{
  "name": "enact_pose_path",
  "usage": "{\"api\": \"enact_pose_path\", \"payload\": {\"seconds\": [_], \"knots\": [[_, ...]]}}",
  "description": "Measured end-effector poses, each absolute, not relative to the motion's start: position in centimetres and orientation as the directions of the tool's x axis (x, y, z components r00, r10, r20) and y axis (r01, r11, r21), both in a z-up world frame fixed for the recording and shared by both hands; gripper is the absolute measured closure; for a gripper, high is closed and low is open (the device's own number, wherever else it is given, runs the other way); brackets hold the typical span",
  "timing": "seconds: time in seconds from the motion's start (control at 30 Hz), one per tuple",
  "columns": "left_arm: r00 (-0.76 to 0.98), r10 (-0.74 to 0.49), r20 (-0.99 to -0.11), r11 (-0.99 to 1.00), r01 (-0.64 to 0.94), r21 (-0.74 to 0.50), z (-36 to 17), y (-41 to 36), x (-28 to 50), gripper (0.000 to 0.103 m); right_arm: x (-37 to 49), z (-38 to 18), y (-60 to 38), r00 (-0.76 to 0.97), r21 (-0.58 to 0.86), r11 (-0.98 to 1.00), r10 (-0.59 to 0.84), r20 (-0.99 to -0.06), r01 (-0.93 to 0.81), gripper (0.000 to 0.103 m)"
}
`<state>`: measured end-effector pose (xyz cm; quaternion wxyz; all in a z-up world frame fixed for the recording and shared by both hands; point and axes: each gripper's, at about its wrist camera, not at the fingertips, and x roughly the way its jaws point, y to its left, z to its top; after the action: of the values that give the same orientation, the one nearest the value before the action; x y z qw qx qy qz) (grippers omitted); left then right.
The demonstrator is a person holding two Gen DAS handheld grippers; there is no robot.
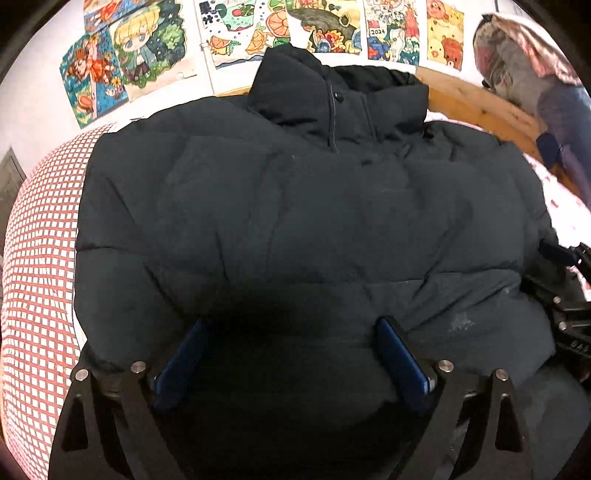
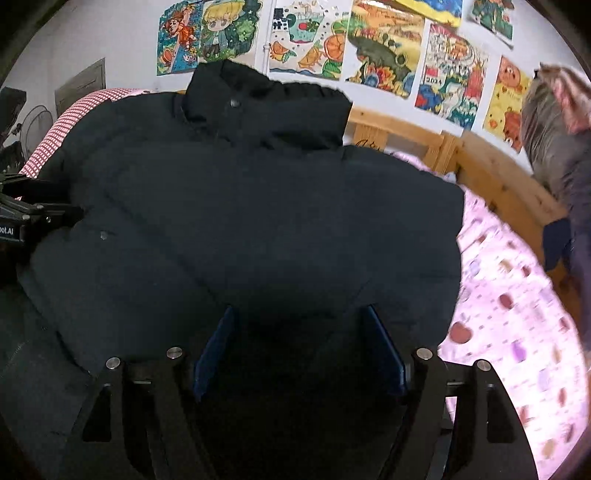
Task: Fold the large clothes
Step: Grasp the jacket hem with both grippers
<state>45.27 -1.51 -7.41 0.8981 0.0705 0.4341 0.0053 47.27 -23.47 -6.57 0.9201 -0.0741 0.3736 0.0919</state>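
A large black puffer jacket [image 1: 295,206] lies front up on the bed, collar toward the wall, sleeves folded in. It also fills the right wrist view [image 2: 258,221]. My left gripper [image 1: 293,325] is open, its blue pads spread over the jacket's lower hem on the left side. My right gripper [image 2: 299,314] is open over the lower hem on the right side. The right gripper shows at the right edge of the left wrist view [image 1: 569,306], and the left gripper at the left edge of the right wrist view [image 2: 22,221]. Neither holds fabric.
A red-and-white checked quilt [image 1: 40,258] lies left of the jacket. A pink patterned sheet [image 2: 517,314] is on the right. A wooden bed rail [image 2: 480,162] runs along the far side. Drawings [image 1: 236,33] cover the wall. Bundled clothes [image 1: 532,66] sit at far right.
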Motion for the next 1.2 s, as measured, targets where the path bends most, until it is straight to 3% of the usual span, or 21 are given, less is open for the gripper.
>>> {"api": "enact_pose_path", "payload": {"seconds": [0.3, 0.63, 0.83, 1.07, 1.2], "knots": [[0.647, 0.055, -0.76, 0.992, 0.051, 0.116, -8.3, -1.0, 44.6, 0.0, 46.4, -9.0, -22.8, 0.742, -0.074, 0.977, 0.1, -0.663, -0.198, 0.03], [0.631, -0.053, -0.774, 0.997, 0.072, -0.009, -6.1, 0.4, 44.8, 0.0, 46.9, -8.9, -24.2, 0.73, 0.017, 0.971, 0.192, -0.656, -0.24, 0.014], [0.699, -0.12, -0.705, 0.99, 0.028, -0.141, -0.3, 2.3, 47.2, 0.0, 47.6, -4.4, -25.6, 0.714, 0.042, 0.951, 0.26, -0.65, -0.308, 0.014], [0.775, -0.019, -0.631, 0.997, -0.036, -0.074, 4.7, 1.7, 55.1, 0.0, 54.2, 0.9, -26.5, 0.736, 0.077, 0.963, 0.246, -0.63, -0.257, 0.014], [0.781, -0.023, -0.624, 0.994, -0.046, -0.095, 5.0, 2.1, 59.9, 0.0, 60.7, 2.2, -26.5, 0.724, 0.16, 0.963, 0.269, -0.635, -0.217, 0.014]]}}
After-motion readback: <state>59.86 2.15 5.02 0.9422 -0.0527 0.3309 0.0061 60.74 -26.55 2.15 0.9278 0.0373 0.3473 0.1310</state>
